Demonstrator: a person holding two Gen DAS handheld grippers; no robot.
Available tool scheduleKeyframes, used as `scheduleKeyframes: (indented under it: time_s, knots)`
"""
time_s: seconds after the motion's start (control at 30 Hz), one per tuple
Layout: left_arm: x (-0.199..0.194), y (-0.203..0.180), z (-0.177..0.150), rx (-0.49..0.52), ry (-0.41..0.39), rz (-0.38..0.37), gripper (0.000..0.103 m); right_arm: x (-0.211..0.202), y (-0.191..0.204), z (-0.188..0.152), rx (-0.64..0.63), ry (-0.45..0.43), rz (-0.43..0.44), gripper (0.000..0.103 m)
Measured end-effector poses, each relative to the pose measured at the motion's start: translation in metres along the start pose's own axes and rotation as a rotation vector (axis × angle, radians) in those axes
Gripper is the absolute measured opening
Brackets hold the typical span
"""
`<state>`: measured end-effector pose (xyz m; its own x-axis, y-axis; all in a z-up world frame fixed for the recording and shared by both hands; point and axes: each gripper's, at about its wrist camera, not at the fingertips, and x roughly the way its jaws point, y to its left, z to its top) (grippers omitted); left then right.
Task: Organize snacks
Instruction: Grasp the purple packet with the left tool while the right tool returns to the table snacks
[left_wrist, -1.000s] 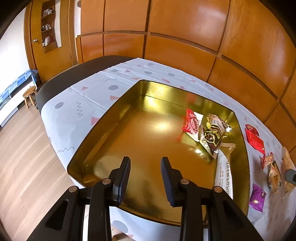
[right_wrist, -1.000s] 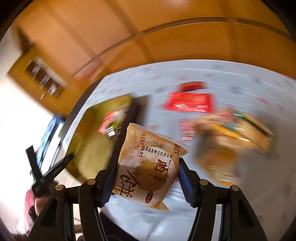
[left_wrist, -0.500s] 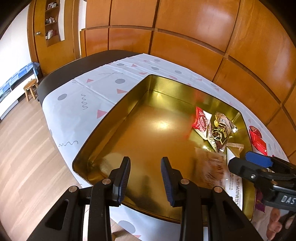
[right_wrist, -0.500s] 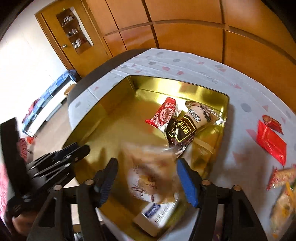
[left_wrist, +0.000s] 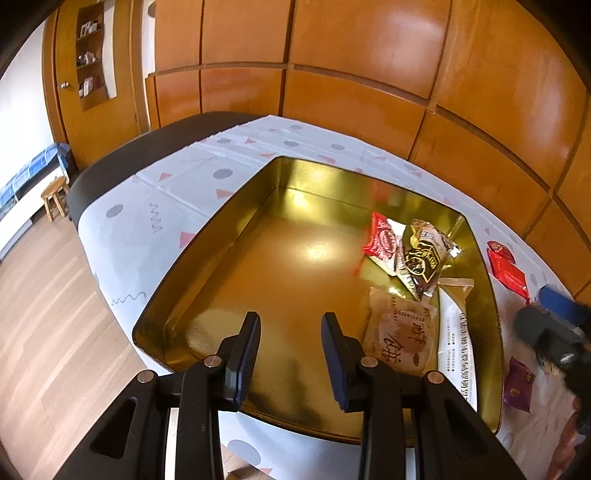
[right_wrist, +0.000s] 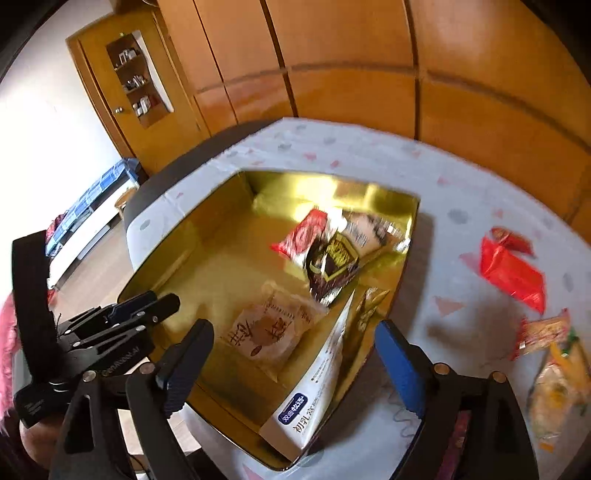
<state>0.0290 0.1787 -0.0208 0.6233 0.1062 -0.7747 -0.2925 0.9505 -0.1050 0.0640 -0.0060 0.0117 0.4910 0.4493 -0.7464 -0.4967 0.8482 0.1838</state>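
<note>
Changed since a second ago: the beige round-pastry packet with brown lettering (left_wrist: 400, 334) has left the right gripper (right_wrist: 291, 363) and lies flat in the shiny gold rectangular tin (left_wrist: 207, 236), beside the white milk-powder sachet (left_wrist: 456, 332).
Right jaws: just been opening, now released wide, nothing between the pads.
Left gripper (left_wrist: 290, 350): held as before over the tin's near rim, jaws part-open, holding nothing.
Other snacks in tin: red wrapper (left_wrist: 384, 240) and dark brown-gold wrapper (left_wrist: 424, 258), far right corner.
Right view only: orange-yellow packets (right_wrist: 554, 354) on the patterned white cloth (right_wrist: 461, 306) over the counter.
Left view only: purple packet (left_wrist: 519, 380), wooden stool (left_wrist: 55, 195) on floor.
</note>
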Motion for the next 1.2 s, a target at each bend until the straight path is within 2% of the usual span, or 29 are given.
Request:
scheduleKeyframes:
  time_s: [0.1,0.13,0.23,0.3,0.43,0.5,0.6,0.7,0.8,0.9,1.07,1.2]
  knots:
    - [-0.002,-0.005,0.0,0.015,-0.006,-0.001,0.034,-0.023,0.005,-0.002,-0.032,-0.111,-0.054,0.097]
    - [-0.002,-0.006,-0.001,0.019,-0.005,-0.003,0.034,-0.03,0.006,-0.003,-0.039,-0.15,-0.058,0.102]
    - [-0.002,-0.009,-0.002,0.025,-0.005,-0.009,0.034,-0.051,0.008,-0.01,-0.054,-0.287,-0.116,0.103]
    - [-0.004,-0.011,-0.002,0.032,-0.009,-0.011,0.034,-0.056,0.011,-0.014,-0.074,-0.318,-0.156,0.103]
    - [-0.008,-0.016,-0.003,0.052,-0.024,-0.009,0.034,-0.054,0.006,-0.018,-0.041,-0.258,-0.127,0.103]
    - [-0.01,-0.019,-0.003,0.068,-0.032,-0.009,0.034,-0.054,0.003,-0.022,-0.019,-0.232,-0.145,0.103]
    - [-0.011,-0.023,-0.004,0.08,-0.033,-0.017,0.035,-0.05,-0.009,-0.026,0.016,-0.145,-0.187,0.103]
    - [-0.013,-0.028,-0.006,0.102,-0.039,-0.027,0.035,-0.055,-0.022,-0.034,0.034,-0.148,-0.229,0.103]
    - [-0.017,-0.037,-0.007,0.14,-0.05,-0.05,0.035,-0.06,-0.036,-0.039,0.072,-0.139,-0.231,0.103]
    - [-0.023,-0.049,-0.009,0.195,-0.062,-0.1,0.035,-0.068,-0.055,-0.045,0.114,-0.134,-0.233,0.103]
    - [-0.034,-0.074,-0.015,0.304,-0.074,-0.196,0.039,-0.086,-0.102,-0.056,0.246,-0.142,-0.333,0.103]
    - [-0.045,-0.104,-0.022,0.413,-0.069,-0.309,0.039,-0.108,-0.14,-0.067,0.321,-0.135,-0.403,0.103]
